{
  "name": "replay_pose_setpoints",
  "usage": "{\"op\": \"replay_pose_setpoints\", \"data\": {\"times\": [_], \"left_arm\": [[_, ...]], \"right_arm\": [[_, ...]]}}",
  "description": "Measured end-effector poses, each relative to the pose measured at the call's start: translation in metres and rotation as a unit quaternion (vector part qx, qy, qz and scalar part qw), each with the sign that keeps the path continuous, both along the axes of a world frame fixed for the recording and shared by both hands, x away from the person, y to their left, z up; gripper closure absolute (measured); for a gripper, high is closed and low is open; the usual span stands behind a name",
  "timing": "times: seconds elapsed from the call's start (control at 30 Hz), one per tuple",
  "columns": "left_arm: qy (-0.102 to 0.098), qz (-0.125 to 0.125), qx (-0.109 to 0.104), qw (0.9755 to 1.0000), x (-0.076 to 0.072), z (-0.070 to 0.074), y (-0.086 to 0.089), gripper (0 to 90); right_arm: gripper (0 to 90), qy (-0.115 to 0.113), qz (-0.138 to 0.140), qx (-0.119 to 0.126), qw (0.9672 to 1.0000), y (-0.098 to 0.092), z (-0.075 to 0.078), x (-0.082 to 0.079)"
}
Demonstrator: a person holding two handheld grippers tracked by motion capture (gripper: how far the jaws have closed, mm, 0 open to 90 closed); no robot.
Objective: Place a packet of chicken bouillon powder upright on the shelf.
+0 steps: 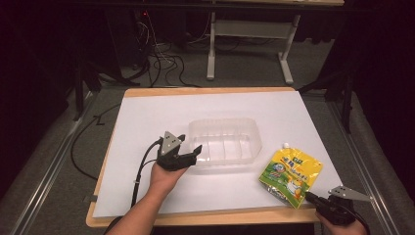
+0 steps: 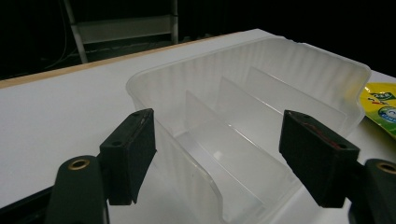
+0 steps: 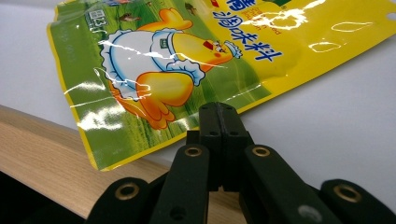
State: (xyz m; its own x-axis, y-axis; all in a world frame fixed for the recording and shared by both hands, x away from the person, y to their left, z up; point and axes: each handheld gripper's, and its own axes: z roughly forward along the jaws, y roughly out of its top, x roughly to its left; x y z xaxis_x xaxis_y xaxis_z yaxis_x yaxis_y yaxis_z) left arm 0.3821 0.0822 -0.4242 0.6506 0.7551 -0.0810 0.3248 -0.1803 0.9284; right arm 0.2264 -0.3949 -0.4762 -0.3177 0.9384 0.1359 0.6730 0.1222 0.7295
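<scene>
Two things lie on the white sheet (image 1: 147, 122) that covers the wooden table (image 1: 205, 91), and each gripper is near one of them. The bigger one is a clear plastic tray (image 1: 225, 141), rectangular with rounded corners and ribbed walls, standing in the middle of the sheet; in the left gripper view thin clear dividers cut its inside into narrow compartments. The left gripper (image 1: 188, 152) is at the tray's near left corner with its jaws wide apart and nothing between the pads; that corner shows between them in its own view. The smaller thing is a flat yellow and green pouch (image 1: 290, 177) with a white spout at its far corner, lying near the front right edge of the sheet, just right of the tray but apart from it. It is glossy and has a cartoon duck in a white apron and blue letters. The right gripper (image 1: 313, 198) has its jaws pressed together at the pouch's near edge; whether the edge is pinched between them I cannot tell.
</scene>
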Motion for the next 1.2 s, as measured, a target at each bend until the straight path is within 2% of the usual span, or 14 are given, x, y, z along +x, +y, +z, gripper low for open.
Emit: {"op": "replay_pose_setpoints", "data": {"times": [0.3,0.53,0.77,0.93,1.0,1.1,1.13,1.2], "left_arm": [[0.005,-0.001,0.004,1.0000,0.000,-0.002,0.001,27.8],[0.009,0.000,0.004,0.9999,-0.001,-0.003,0.004,28.0],[0.019,0.005,0.002,0.9998,-0.001,-0.005,0.010,28.1],[0.022,0.013,0.006,0.9997,-0.006,-0.006,0.019,28.7],[0.021,0.015,0.008,0.9996,-0.008,-0.007,0.024,29.1],[0.026,0.012,0.013,0.9995,-0.011,-0.009,0.031,29.6],[0.030,0.010,0.021,0.9993,-0.011,-0.010,0.033,29.6],[0.025,0.012,0.034,0.9990,-0.014,-0.012,0.037,29.6]], "right_arm": [[90.0,0.004,0.003,0.019,0.9998,0.002,-0.002,0.005],[90.0,0.000,0.021,0.009,0.9998,0.010,-0.002,0.012],[90.0,-0.001,0.031,0.008,0.9995,0.015,-0.002,0.017],[90.0,-0.032,0.029,0.007,0.9991,0.020,0.009,0.020],[90.0,-0.047,0.028,-0.002,0.9985,0.024,0.014,0.024],[87.5,-0.071,0.022,0.000,0.9972,0.029,0.020,0.032],[85.6,-0.078,0.020,-0.001,0.9967,0.030,0.021,0.035],[82.1,-0.090,0.014,-0.001,0.9958,0.032,0.024,0.041]]}}
